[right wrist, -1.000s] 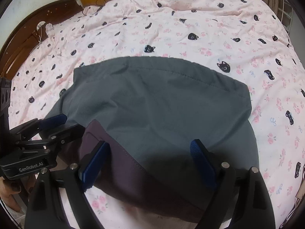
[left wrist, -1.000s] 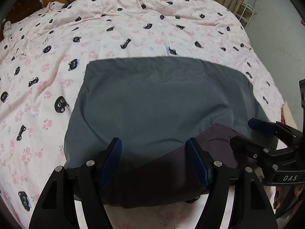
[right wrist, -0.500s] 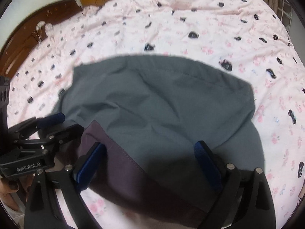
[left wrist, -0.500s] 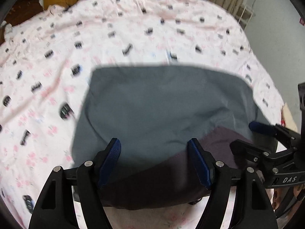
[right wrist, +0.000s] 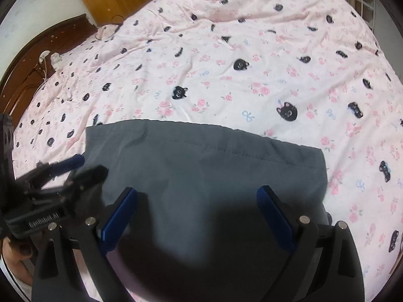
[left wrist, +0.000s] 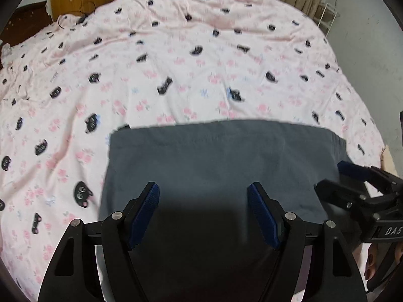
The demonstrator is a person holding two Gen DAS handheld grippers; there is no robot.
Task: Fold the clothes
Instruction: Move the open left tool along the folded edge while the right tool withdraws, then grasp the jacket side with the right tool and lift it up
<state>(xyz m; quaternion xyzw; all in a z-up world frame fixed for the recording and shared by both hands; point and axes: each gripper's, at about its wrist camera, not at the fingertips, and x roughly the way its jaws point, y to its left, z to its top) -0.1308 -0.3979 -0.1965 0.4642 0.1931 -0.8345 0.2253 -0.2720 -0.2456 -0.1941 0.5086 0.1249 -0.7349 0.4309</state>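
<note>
A grey garment is seen lying folded flat on the pink cat-print bedspread, its straight stitched edge farthest from the cameras. Above its near part the left gripper and right gripper are held side by side, fingers spread, nothing pinched between them. A wooden headboard is visible beyond the bed.
</note>
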